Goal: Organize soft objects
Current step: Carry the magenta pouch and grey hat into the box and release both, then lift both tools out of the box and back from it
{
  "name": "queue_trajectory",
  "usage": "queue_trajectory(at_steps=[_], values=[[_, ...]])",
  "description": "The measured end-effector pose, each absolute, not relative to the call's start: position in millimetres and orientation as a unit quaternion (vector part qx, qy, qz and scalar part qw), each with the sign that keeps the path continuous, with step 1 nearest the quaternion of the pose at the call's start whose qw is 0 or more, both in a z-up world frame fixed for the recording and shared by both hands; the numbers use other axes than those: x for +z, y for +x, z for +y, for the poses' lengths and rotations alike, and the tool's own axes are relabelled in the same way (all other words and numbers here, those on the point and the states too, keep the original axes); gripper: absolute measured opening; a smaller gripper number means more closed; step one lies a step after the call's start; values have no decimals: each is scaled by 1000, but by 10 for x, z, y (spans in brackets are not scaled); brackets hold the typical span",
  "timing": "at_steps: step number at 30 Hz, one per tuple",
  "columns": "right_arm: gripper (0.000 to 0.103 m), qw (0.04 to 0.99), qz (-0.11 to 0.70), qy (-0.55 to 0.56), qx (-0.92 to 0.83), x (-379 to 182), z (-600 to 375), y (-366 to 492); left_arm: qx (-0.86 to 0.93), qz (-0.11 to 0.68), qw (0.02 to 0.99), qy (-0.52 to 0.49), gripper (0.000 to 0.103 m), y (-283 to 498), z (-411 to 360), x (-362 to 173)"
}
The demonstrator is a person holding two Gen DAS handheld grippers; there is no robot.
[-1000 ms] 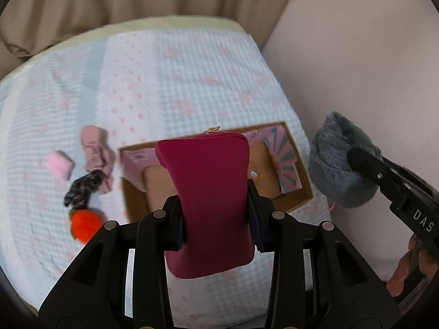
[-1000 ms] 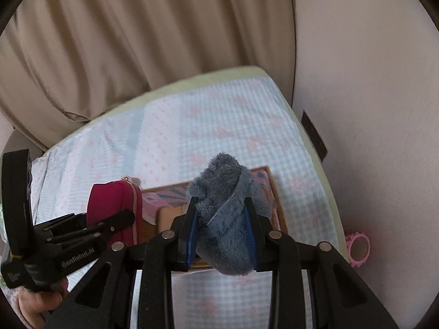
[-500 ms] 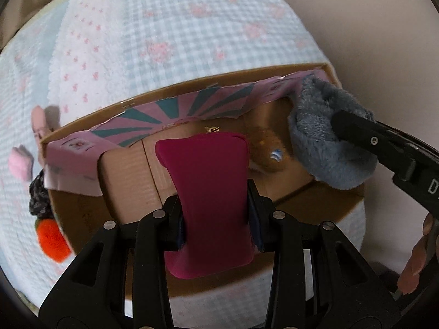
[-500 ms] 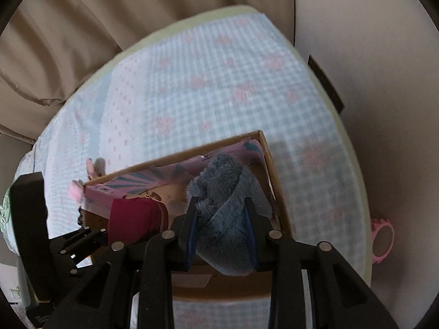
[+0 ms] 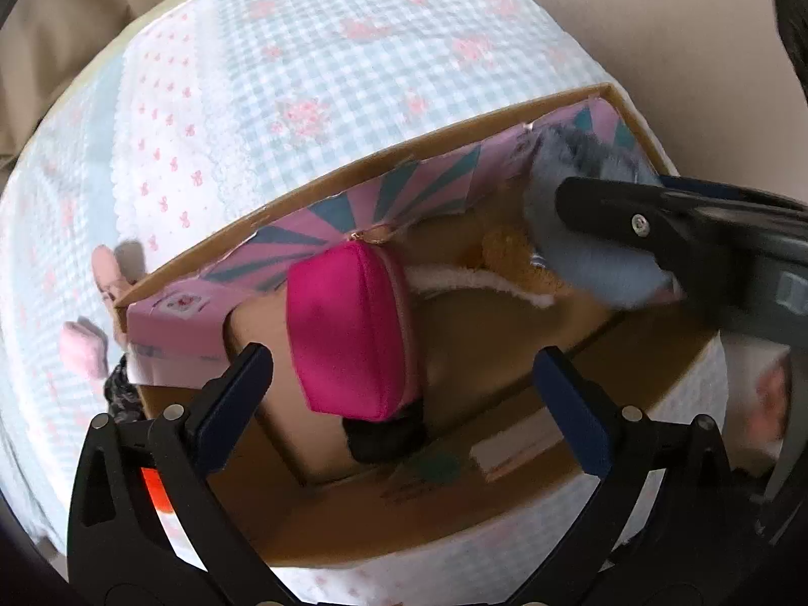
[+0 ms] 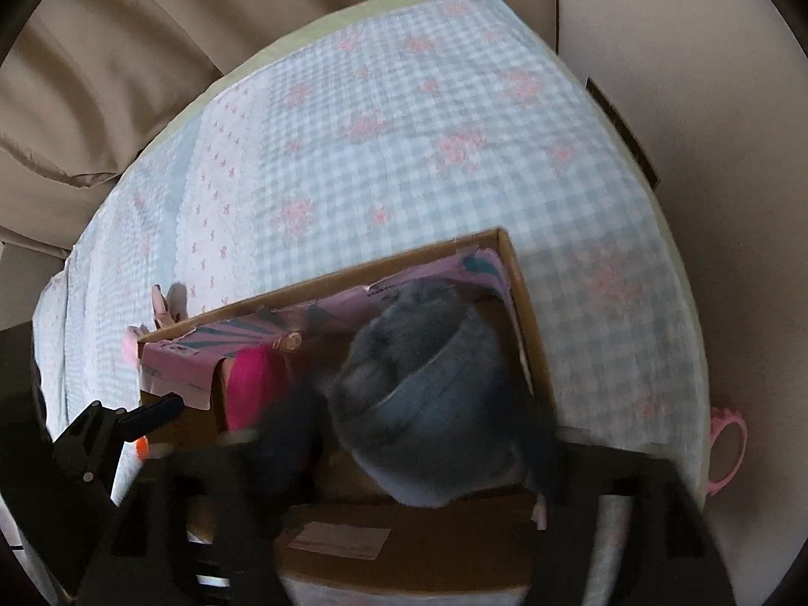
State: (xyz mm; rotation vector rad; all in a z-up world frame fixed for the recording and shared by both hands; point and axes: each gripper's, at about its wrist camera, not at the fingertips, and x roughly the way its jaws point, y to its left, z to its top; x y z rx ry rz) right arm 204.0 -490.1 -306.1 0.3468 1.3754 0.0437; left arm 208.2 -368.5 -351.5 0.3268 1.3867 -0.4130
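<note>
A cardboard box with a pink and teal lining stands on the checked bedspread; it also shows in the right wrist view. My left gripper is open just above the box, and the magenta pouch lies free inside between its jaws; the pouch shows in the right wrist view too. My right gripper is blurred and spread wide around the grey fluffy item, which sits in the box's right end. A tan plush piece lies in the box.
Left of the box lie a pink soft toy, a small pink pad, a dark braided piece and an orange pompom. A pink tape roll hangs at the bed's right edge. Beige curtains stand behind.
Both grippers dropped lower into the box. The left jaws opened and let go of the magenta pouch. The right jaws spread apart around the grey fluffy item.
</note>
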Motion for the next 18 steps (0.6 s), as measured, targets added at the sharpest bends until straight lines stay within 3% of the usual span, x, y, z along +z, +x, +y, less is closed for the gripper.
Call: queue_trajectory(at_steps=[1,18], values=[[103,756,632,167,33,-3069,-4888,2042,-188,633,736,151,103,2063,-3663,-3515],[103,777,611,148,23,-2728,-4720,1880,-184,614,758,118,103,2025,-3362,-3149]])
